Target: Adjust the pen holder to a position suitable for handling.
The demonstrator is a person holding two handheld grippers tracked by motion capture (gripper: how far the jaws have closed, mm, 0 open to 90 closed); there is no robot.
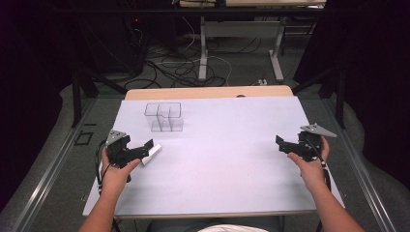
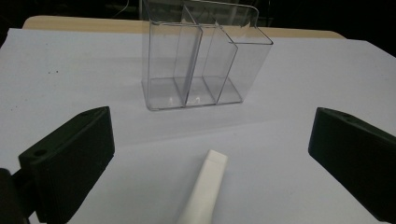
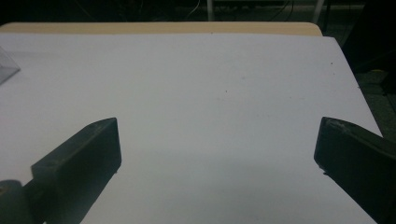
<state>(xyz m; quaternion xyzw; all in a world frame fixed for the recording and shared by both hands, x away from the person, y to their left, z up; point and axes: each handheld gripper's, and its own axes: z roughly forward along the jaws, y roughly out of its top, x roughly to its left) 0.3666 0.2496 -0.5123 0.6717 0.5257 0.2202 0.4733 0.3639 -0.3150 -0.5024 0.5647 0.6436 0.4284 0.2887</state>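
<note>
A clear plastic organizer (image 1: pixel 163 117) with several upright compartments stands on the white sheet, left of centre towards the back. A short white stick (image 1: pixel 153 154) lies flat on the sheet in front of it. My left gripper (image 1: pixel 146 148) hovers right at the stick, open. In the left gripper view the stick (image 2: pixel 205 186) lies between the wide-apart jaws of this gripper (image 2: pixel 211 126), untouched, with the organizer (image 2: pixel 205 60) straight ahead. My right gripper (image 1: pixel 282 144) is held at the right side of the table, open and holding nothing (image 3: pixel 218 130).
The white sheet (image 1: pixel 227 154) covers a wooden table whose far edge (image 1: pixel 208 92) shows behind it. Desk legs and cables (image 1: pixel 193 67) lie on the floor beyond. A corner of the organizer (image 3: pixel 7 67) reaches into the right gripper view's left edge.
</note>
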